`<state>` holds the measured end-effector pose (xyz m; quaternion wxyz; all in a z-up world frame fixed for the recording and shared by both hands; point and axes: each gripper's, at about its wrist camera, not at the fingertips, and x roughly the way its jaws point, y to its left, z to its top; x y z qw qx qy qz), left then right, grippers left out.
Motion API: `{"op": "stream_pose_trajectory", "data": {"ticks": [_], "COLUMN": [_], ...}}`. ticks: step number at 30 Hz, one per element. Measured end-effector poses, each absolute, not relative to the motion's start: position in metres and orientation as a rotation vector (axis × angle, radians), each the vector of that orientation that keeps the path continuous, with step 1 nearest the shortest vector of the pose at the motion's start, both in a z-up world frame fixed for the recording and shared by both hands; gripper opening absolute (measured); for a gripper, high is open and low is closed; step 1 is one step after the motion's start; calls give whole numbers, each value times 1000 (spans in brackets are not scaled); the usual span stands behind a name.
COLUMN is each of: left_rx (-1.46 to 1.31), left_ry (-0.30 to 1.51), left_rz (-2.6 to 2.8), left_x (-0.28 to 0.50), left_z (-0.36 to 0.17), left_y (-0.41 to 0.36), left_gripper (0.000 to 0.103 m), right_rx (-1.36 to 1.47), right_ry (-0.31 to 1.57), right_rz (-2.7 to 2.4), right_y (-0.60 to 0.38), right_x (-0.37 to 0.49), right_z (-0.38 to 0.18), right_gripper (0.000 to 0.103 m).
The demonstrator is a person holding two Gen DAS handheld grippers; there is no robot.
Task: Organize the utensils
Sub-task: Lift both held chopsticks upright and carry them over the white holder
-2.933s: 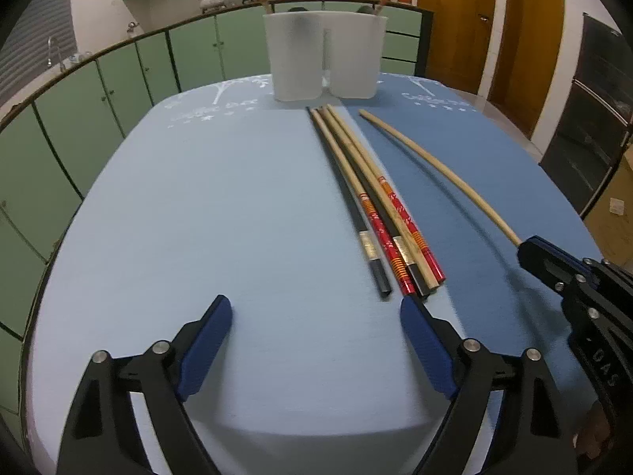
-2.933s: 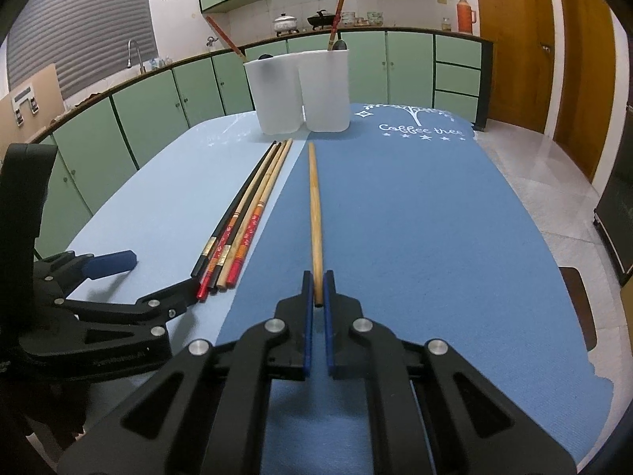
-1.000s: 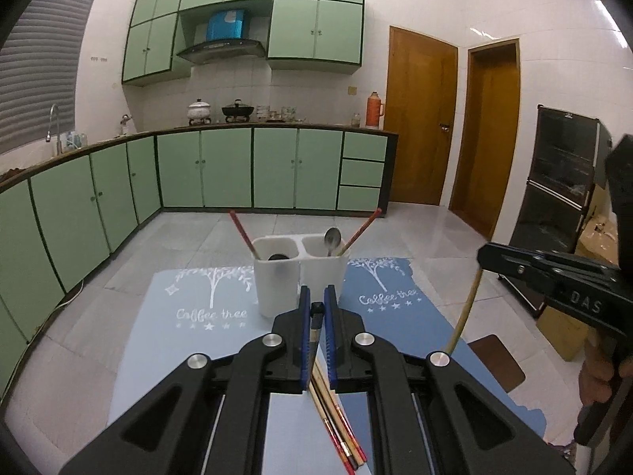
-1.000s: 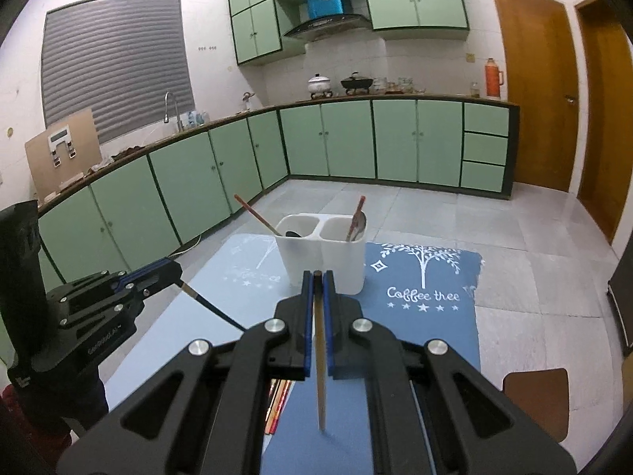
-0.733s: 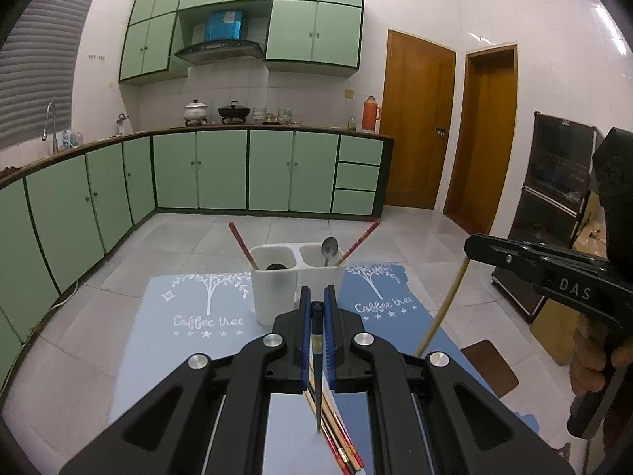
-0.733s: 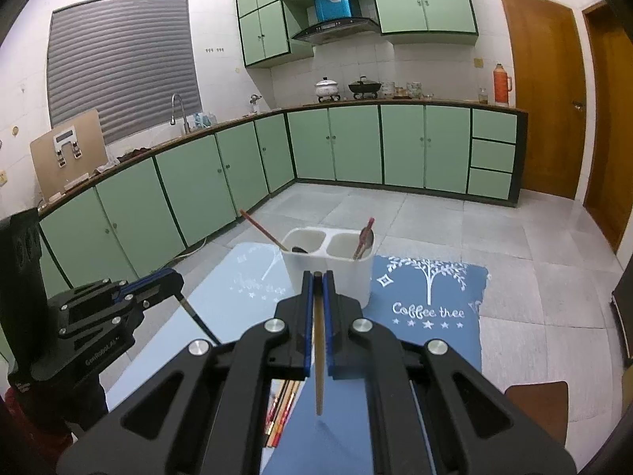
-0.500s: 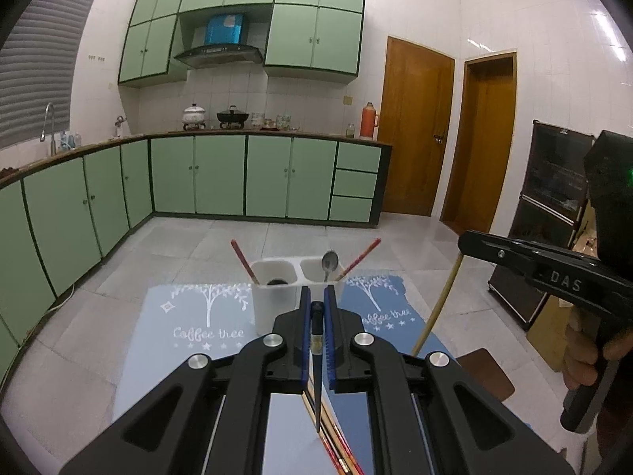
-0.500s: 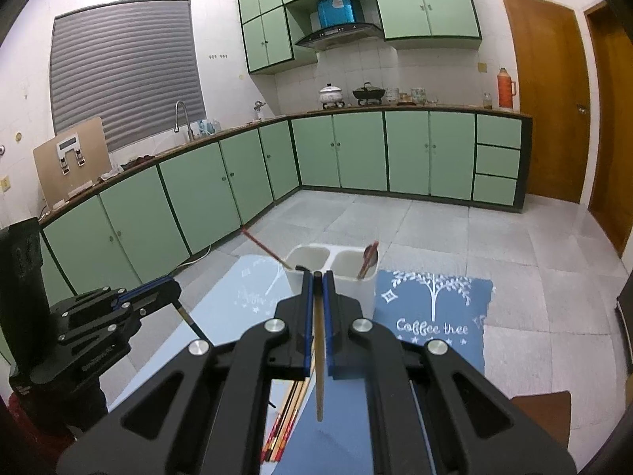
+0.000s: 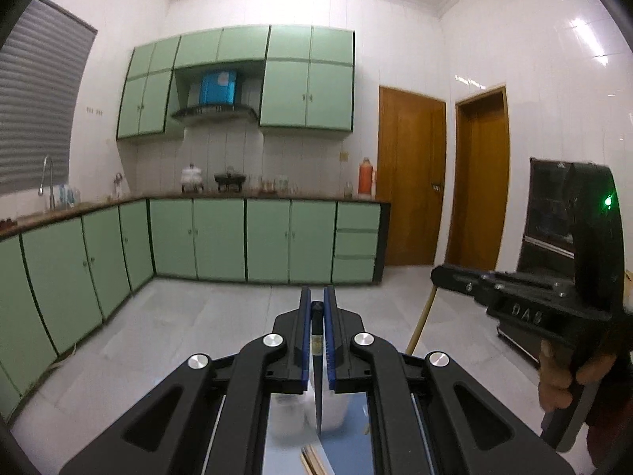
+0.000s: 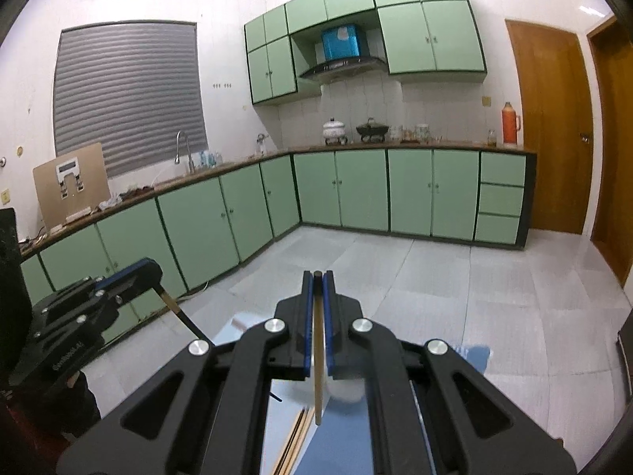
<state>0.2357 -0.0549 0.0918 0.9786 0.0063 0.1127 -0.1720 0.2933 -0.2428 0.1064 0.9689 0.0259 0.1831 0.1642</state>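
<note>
My left gripper (image 9: 316, 304) is shut on a black chopstick (image 9: 317, 399) that hangs point-down above the blurred white two-cup holder (image 9: 289, 415). My right gripper (image 10: 316, 277) is shut on a plain wooden chopstick (image 10: 317, 380), also hanging down, close to the white holder (image 10: 348, 392). In each wrist view the other gripper shows at the side: the right gripper (image 9: 439, 277) with the wooden chopstick (image 9: 421, 324), the left gripper (image 10: 146, 273) with the black chopstick (image 10: 182, 314). Both are high above the table. Loose chopsticks (image 10: 294, 447) lie on the blue cloth (image 10: 348, 443).
A person's hand (image 9: 561, 376) grips the right tool's handle. Green kitchen cabinets (image 9: 221, 241), a counter with pots and a red flask (image 10: 511, 124), and wooden doors (image 9: 411, 182) ring a tiled floor. The gripper bodies hide most of the table.
Both grippers have risen with their chopsticks and tilted up. The holder and table have sunk to the bottom of both views, largely behind the gripper bodies.
</note>
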Motion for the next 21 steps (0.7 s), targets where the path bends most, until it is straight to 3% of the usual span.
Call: {"op": "stream_pose_trajectory", "data": {"ticks": [8,21], "left_rx": [15,10], "left_ry": [178,279], "left_rz": [-311,-279], "left_x": [288,358], "left_z": [100,37], "left_y": [-66,-68], "left_gripper": [6,6], "right_rx": [65,62], "right_ry": [342,413], "right_rz": [292,270], "right_y": [-247,-237], "right_x": [352,414], "right_z": [108,47], "right_gripper": [4,4]}}
